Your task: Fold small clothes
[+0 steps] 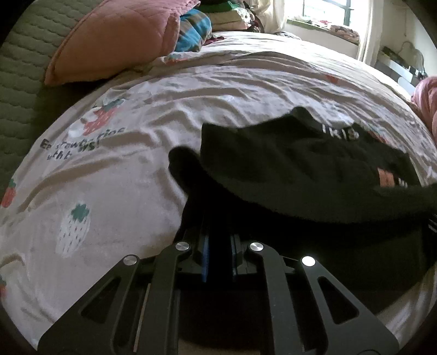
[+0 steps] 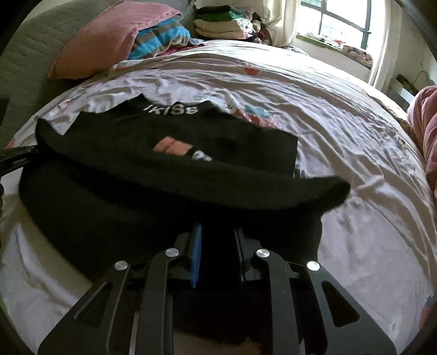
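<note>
A black garment (image 1: 286, 169) (image 2: 164, 174) with white lettering and a pink patch lies on the strawberry-print bed sheet (image 1: 109, 191) (image 2: 355, 163). Its near edge is lifted and curls over toward the far side in a thick roll. My left gripper (image 1: 220, 240) is shut on the garment's left near edge, with black cloth filling the narrow gap between its blue pads. My right gripper (image 2: 218, 234) grips the right near edge, also with dark cloth between its pads. The fingertips of both are hidden under the fabric.
A pink pillow (image 1: 117, 41) (image 2: 109, 38) leans on the green quilted headboard (image 1: 21, 68) at the far left. Beside it are a blue striped cloth (image 2: 158, 38) and a stack of folded clothes (image 2: 218, 24). A pink blanket (image 2: 426, 123) lies at the right edge.
</note>
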### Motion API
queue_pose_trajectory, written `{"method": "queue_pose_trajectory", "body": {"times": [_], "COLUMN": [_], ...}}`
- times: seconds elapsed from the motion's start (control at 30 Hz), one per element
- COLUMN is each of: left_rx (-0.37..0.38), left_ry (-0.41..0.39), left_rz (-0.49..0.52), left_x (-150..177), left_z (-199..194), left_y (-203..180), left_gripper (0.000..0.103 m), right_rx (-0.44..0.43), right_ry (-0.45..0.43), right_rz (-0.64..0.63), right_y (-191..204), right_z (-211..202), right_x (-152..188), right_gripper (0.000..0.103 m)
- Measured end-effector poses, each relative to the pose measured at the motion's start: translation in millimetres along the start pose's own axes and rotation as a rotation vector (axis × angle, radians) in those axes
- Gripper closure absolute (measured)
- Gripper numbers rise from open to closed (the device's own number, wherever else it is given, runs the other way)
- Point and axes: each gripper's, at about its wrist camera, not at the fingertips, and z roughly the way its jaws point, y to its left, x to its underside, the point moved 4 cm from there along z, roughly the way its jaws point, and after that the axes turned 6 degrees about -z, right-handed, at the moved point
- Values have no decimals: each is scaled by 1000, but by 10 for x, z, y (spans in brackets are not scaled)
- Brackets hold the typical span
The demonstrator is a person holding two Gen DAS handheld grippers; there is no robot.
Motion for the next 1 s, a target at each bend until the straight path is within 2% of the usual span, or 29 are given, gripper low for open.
{"method": "queue_pose_trajectory", "body": {"times": [0.2, 0.3, 0.53, 0.57, 0.6, 0.67, 0.73, 0.83, 0.87, 0.9, 0.93, 0.97, 1.0], "left_rx": [43, 62, 80, 88, 103, 143, 153, 158, 159, 163, 169, 182, 208], "left_ry": [13, -15, -61, -58, -49, -9, 15, 61, 72, 76, 81, 80, 80], "left_rz": [-58, -88, -149, -163, -172, -177, -165, -134, -126, -119, -114, -115, -120], "left_x": [-258, -396, -626, -641, -647, -655, -645, -580, -552, -532, -512, -500, -491], "left_z": [194, 239, 235, 244, 259, 329, 391, 507, 536, 559, 582, 592, 595], "left_y": [-21, 55, 348, 392, 417, 430, 412, 352, 333, 315, 302, 301, 297], "left_gripper": [98, 98, 97, 93, 89, 65, 57, 48, 48, 48, 56, 81, 91], "right_rx": [19, 20, 117, 127, 137, 174, 181, 128, 119, 101, 74, 30, 14], "right_ry": [-6, -21, -73, -81, -84, -67, -34, 34, 40, 39, 33, 19, 8], "right_rz": [72, 118, 222, 228, 230, 232, 250, 256, 263, 268, 275, 288, 297], "right_y": [-198, -297, -670, -707, -743, -836, -918, -948, -944, -940, -929, -915, -906], "right_z": [178, 198, 133, 101, 77, 69, 119, 274, 316, 336, 347, 352, 340], "right_x": [-222, -316, -452, -445, -438, -407, -376, -335, -324, -322, -319, -314, -314], "right_gripper": [84, 84, 83, 82, 74, 66, 59, 53, 53, 61, 79, 87, 92]}}
